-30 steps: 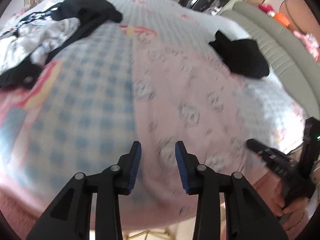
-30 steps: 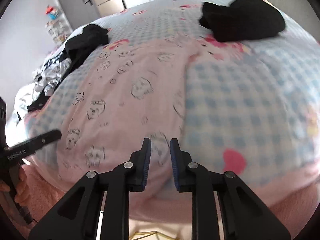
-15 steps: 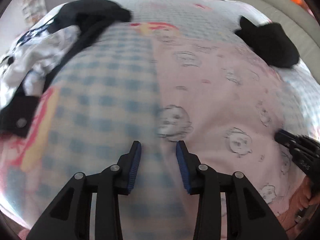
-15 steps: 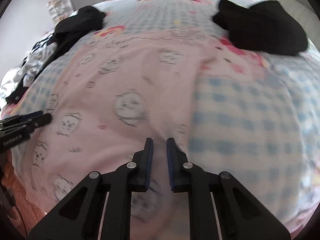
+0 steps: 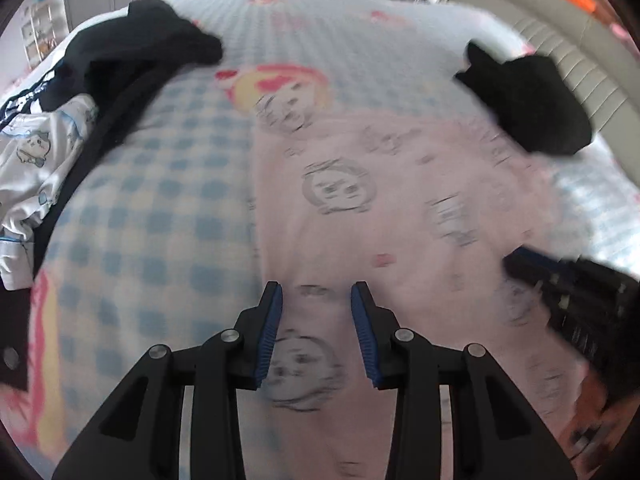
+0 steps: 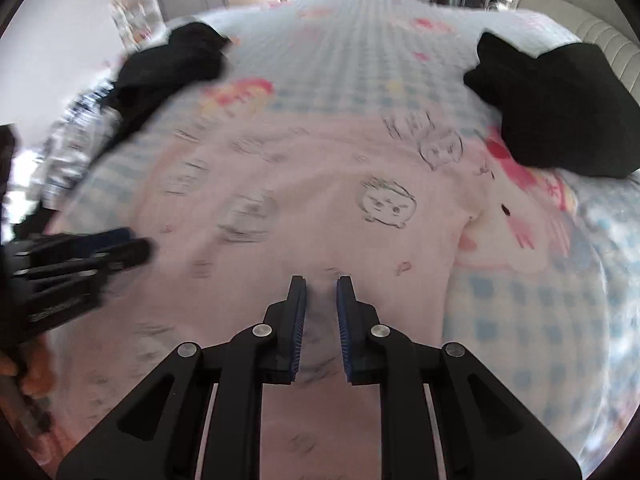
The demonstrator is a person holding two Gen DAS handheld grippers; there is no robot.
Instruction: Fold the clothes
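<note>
I've swept both grippers inward over the pink garment (image 5: 400,208) lying flat at twelve o'clock, left gripper (image 5: 316,332) spread empty, right gripper (image 6: 321,322) narrow, just reopening slightly, empty, fold not begun.

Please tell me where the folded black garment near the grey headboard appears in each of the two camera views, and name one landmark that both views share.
Left wrist view: folded black garment sits upper right, beyond the pink garment.
Right wrist view: same garment upper right, larger, at that pink garment's far right corner.
Shared landmark: the black clothes pile, upper left.
</note>
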